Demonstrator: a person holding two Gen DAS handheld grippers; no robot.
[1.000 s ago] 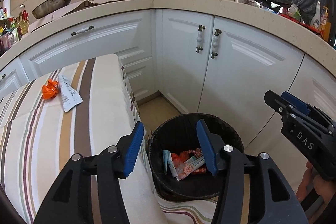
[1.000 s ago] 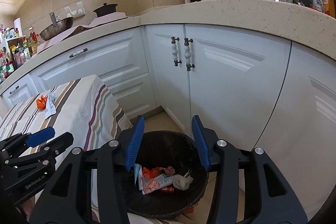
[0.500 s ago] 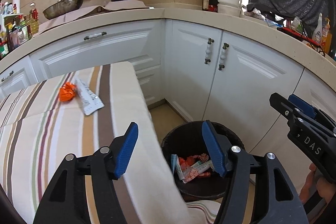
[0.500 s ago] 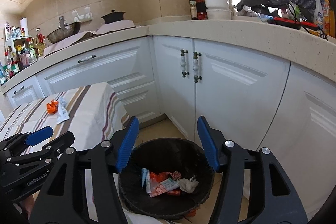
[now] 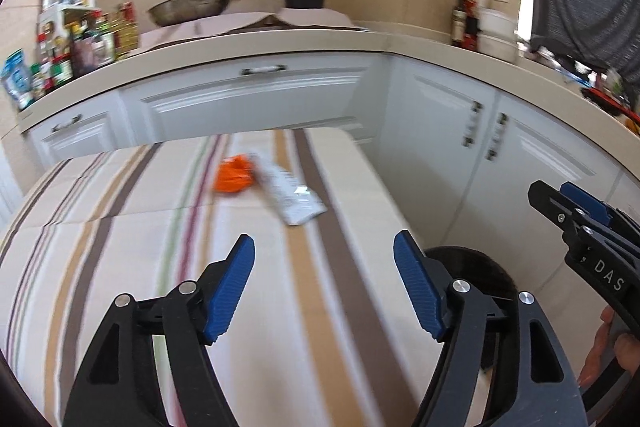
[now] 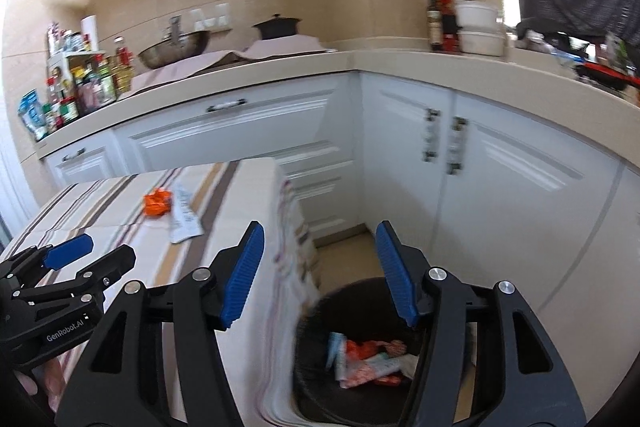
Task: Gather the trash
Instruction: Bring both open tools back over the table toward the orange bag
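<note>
**Inspector A:** So, progress first. What is sitting in the round black woven wastebasket point(image 6: 360, 359)?

**Inspector B:** Several crumpled wrappers point(image 6: 368, 355), red, white and pale blue, are lying on its bottom. That portion of the collecting is, in my judgement, done. In the right wrist view the basket is standing on the floor at about five o'clock, just beside the hanging edge of the striped beige tablecloth point(image 6: 120, 211).

**A:** And what is remaining?

**B:** Two pieces are lying on the cloth: a crumpled orange wrapper point(image 5: 234, 177) and a flat white printed sachet point(image 5: 294, 197), touching each other. In the left wrist view they are sitting at twelve o'clock, well beyond the fingertips. Nothing else loose is showing on the cloth, so I am judging the job mostly done, with these two outstanding.

**A:** The state of the claws?

**B:** The left gripper point(image 5: 324, 287) is widening its jaws as we speak; nothing is lying between the blue ribbed pads point(image 5: 418, 291), only cloth below. The right gripper point(image 6: 318, 267) is standing roughly half spread and is likewise carrying nothing; its pads are framing the table corner and the basket rim.

**A:** Any reservations?

**B:** Both views are smeared with motion, so I am not vouching for small scraps. The basket also appears at four o'clock in the left view, partly hidden behind the finger.
</note>
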